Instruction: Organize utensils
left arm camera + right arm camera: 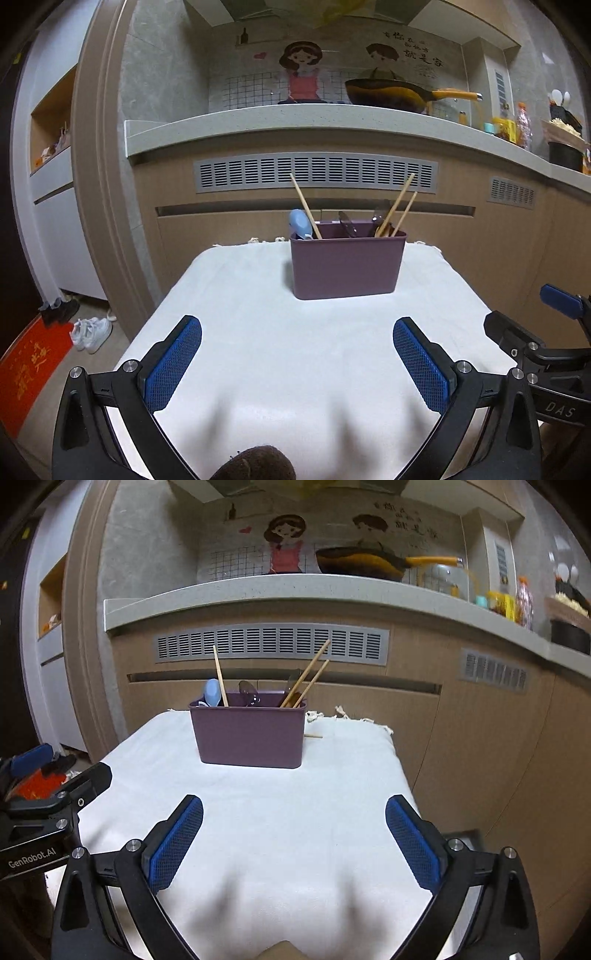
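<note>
**Utensil holder at the far end of the table, both grippers spread wide**

A purple holder (346, 265) is seen standing upright on the white cloth (295, 350) at the far end of the table, in front of the kitchen cabinets. Inside it, a blue spoon (301, 224) is leaned at the left end, with one chopstick (305, 206) tilted beside it. Two more chopsticks (400, 206) are slanted to the right at the other end, and a clear spoon (248, 692) is set between the two groups. Which compartment each piece sits in cannot be told. One loose chopstick (313, 735) is found lying flat on the cloth just beside the holder's right side — only its end shows in the right wrist view.

Nearer the cameras, the left gripper (297, 326) is held over the bare cloth, well apart from the holder, its blue pads (173, 363) spread wide with nothing between them. The right gripper (294, 805) is held the same way — jaws wide apart, nothing gripped — and sits just to the right of the left one.

Behind the table, a yellow-handled pan (391, 94) is seen on the counter (295, 118).
</note>
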Motion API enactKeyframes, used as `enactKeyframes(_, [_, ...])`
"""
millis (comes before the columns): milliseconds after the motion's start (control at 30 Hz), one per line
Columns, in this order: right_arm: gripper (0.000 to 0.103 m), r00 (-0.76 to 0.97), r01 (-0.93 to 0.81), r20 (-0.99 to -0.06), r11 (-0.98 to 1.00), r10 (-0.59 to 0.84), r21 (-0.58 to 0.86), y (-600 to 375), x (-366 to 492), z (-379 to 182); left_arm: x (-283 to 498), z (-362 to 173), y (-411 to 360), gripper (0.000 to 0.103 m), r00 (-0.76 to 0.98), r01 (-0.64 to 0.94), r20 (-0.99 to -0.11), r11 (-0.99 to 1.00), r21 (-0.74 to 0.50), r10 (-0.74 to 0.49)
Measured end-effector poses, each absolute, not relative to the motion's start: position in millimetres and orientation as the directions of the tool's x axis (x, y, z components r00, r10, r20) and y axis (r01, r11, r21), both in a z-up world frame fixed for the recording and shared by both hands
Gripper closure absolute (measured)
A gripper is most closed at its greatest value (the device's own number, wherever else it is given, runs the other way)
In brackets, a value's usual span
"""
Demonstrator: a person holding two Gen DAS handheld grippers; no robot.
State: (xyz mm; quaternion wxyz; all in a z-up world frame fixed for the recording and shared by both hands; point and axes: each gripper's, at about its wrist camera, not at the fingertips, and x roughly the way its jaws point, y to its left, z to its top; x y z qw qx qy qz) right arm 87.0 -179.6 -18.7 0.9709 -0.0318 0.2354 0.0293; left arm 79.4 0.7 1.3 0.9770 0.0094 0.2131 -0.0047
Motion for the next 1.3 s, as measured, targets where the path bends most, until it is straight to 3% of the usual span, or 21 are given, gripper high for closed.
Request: enactKeyframes(1300, [0.004, 0.859, -0.082, -0.508, 0.997, 0.066, -0.01, -187.4, 93.9, -25.5, 86.6, -4.2, -1.2, 0.0, 0.887, 0.027, -0.461, 1.0, 0.01, -0.02])
